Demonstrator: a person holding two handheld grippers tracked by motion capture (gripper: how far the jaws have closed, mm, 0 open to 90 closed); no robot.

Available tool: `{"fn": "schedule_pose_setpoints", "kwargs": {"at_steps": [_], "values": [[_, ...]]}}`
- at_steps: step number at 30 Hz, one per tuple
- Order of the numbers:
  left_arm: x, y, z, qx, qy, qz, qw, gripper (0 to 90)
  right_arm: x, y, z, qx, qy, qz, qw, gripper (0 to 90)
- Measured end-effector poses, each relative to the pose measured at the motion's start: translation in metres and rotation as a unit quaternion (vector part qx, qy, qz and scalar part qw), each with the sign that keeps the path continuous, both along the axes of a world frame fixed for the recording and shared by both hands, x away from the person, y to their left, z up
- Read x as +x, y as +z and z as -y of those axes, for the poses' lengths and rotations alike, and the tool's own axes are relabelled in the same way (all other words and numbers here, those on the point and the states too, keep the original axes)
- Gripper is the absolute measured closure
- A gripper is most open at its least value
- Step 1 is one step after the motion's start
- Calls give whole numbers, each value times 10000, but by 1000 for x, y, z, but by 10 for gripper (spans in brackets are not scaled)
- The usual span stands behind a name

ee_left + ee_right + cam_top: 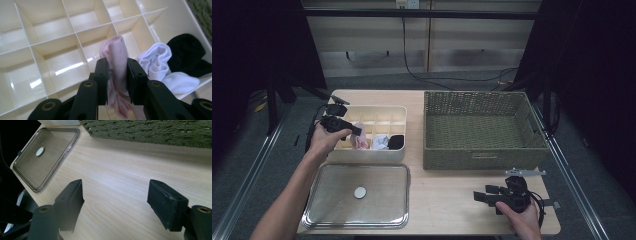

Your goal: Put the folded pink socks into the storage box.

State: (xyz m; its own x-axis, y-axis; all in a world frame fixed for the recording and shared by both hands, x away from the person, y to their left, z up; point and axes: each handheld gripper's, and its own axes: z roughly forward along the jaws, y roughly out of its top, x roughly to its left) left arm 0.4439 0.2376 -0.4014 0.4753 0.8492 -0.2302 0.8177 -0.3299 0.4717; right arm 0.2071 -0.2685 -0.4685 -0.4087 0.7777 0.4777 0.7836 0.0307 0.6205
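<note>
Jaws first: my left gripper (pixel 117 75) had its two black jaws pinched on the rolled pink sock (pixel 117 57), pads pressed flat against either side of it, the roll standing up between them and poking out past the tips. From above I had that left gripper (pixel 353 131) over the near left part of the cream divider box (pixel 399 112), with the pink sock (pixel 361 142) hanging down into the front row of compartments. Just beside it in that same front row lay a white sock (pixel 160 62), crumpled, and next along a black sock (pixel 186 53) against the box's wall. The other cells I could see were bare, glossy plastic. My right gripper (pixel 116 202) sat with its jaws spread wide, nothing but light wood table (pixel 120 170) between them. In the high view that right gripper (pixel 482 196) hovered low near the front right of the table, in front of the green woven basket (pixel 484 155). The clear lid (pixel 332 197) lay flat in front of the divider box.
</note>
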Motion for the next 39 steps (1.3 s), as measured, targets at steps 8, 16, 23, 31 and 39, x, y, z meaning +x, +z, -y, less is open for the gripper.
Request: {"fn": "schedule_pose_setpoints", "kwargs": {"at_steps": [8, 16, 23, 31, 39], "values": [[-4, -11, 9, 286, -235, -116, 9992, 728, 1, -1, -1, -13, -1, -15, 10000, 288], [1, -19, 16, 251, -471, -457, 9975, 727, 1, 0, 0, 4, -35, 2, 10000, 288], [2, -24, 18, 219, -502, -582, 9968, 729, 1, 0, 0, 9, -30, 9, 10000, 287], [4, -31, 14, 103, -494, -763, 9958, 730, 2, 0, -1, -3, -18, -16, 10000, 287], [6, -39, 13, 104, -487, -920, 9945, 731, 2, -1, -1, -30, 6, -13, 10000, 287]]}}
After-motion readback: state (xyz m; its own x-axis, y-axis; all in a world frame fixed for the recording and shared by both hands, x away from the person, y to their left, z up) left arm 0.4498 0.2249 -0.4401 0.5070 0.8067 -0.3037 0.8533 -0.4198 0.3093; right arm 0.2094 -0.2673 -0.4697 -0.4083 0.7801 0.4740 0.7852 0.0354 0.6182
